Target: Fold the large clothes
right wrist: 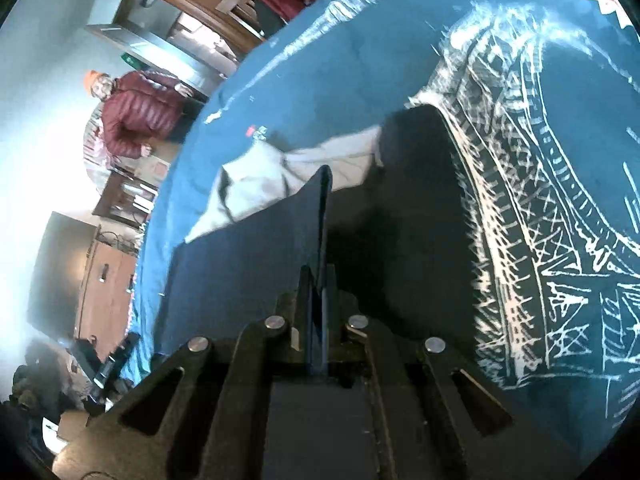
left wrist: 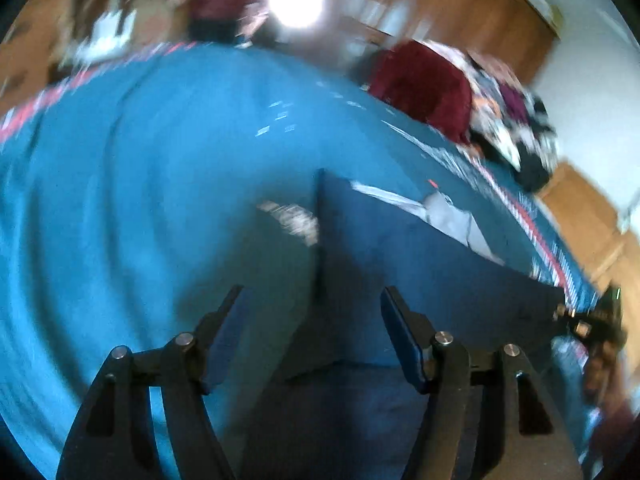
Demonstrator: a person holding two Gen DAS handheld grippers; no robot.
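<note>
A dark navy garment [left wrist: 400, 264] with a pale grey part [left wrist: 452, 216] is held up off a blue bedspread [left wrist: 140, 180]. My left gripper [left wrist: 312, 296] is open, and the garment's raised vertical edge stands between its fingers without being pinched. In the right wrist view the same navy garment [right wrist: 248, 256] runs forward from my right gripper [right wrist: 316, 280], which is shut on its folded edge. The pale part [right wrist: 272, 176] drapes beyond it. The bedspread [right wrist: 320, 80] carries a white sketch print on the right. The right gripper [left wrist: 592, 320] also shows at the left view's far right edge.
A maroon cloth [left wrist: 424, 84] and a patterned pile of clothes [left wrist: 512, 128] lie at the bed's far side. A person in a maroon jacket [right wrist: 136, 112] stands beyond the bed. Wooden furniture [left wrist: 460, 8] and a wooden cabinet [right wrist: 104, 280] line the walls.
</note>
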